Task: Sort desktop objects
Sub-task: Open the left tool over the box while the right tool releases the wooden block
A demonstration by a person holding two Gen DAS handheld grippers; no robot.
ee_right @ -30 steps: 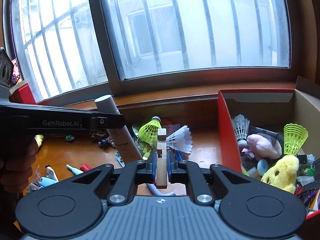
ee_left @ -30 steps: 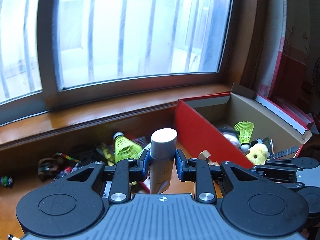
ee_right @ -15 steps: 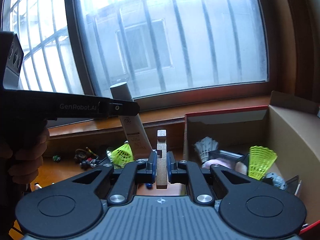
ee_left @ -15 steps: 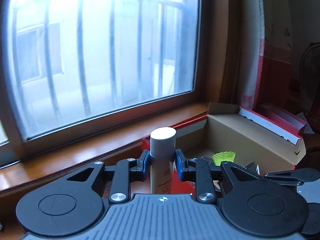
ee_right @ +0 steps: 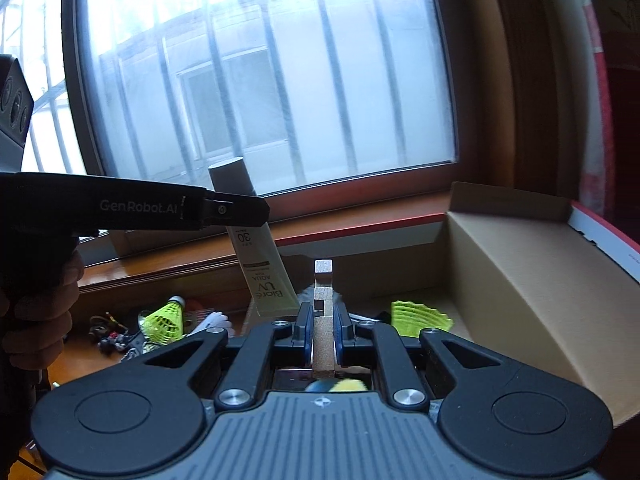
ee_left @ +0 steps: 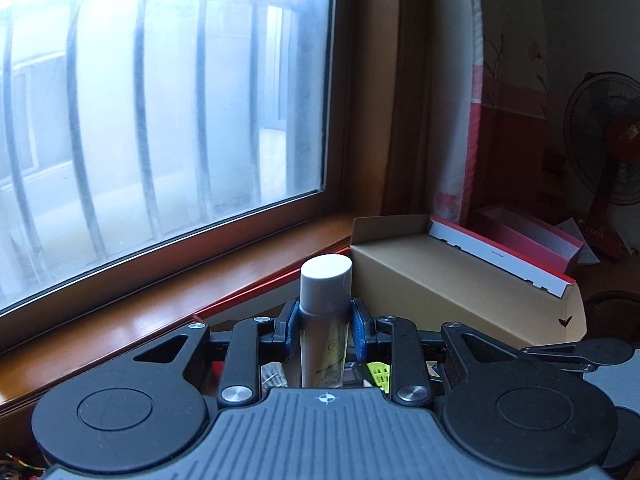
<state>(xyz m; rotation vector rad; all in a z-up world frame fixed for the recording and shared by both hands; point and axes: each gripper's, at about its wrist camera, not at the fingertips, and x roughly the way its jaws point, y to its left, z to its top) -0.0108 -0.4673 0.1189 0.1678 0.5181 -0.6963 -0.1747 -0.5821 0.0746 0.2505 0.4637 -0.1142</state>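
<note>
Left tongs clamp sunscreen tube below cap: light, squashy. Right tongs pinch wooden block: stiff, light.

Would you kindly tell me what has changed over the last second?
Both grippers have lifted and swung right toward the cardboard box. Unchanged: left gripper still clamps the sunscreen tube, right gripper the wooden block; nothing released.

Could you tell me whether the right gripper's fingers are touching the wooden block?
Touching. The right wrist view shows the right gripper with both blue fingers pressed flat against the sides of the wooden block, no gap visible.
</note>
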